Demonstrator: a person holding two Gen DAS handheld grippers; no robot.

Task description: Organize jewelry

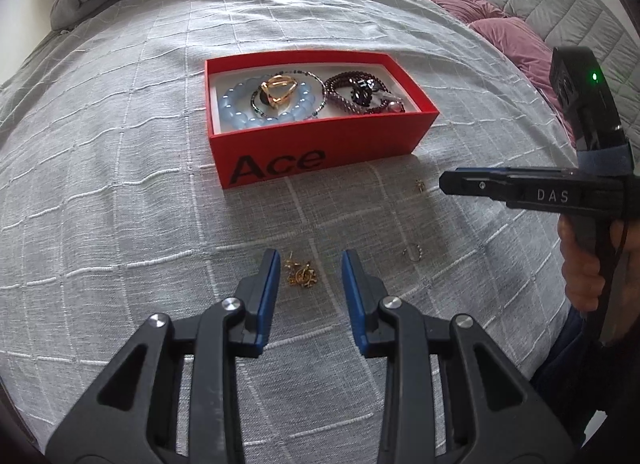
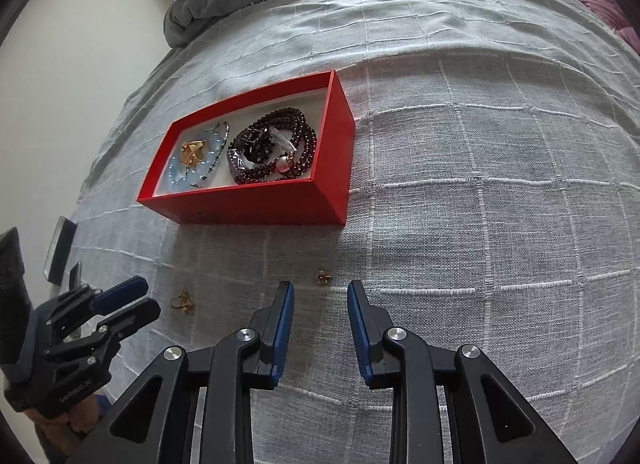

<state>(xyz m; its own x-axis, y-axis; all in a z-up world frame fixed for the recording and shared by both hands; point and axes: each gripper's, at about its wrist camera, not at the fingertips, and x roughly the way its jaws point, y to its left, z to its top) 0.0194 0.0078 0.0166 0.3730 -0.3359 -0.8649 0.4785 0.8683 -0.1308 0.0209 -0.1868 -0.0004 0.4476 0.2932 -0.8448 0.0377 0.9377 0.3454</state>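
Three loose pieces lie on the grey bedspread: a gold tangle at lower centre, a ring to its right, and a small earring above. My left gripper stands apart around the tangle, my right gripper apart just below the earring; neither is clamped yet. Next I should close gently, then lift to the red box, marked "Ace"; "DAS" shows on the right tool.

Left hand-held gripper angled downward, jaws parted, right hand-held gripper likewise, both empty
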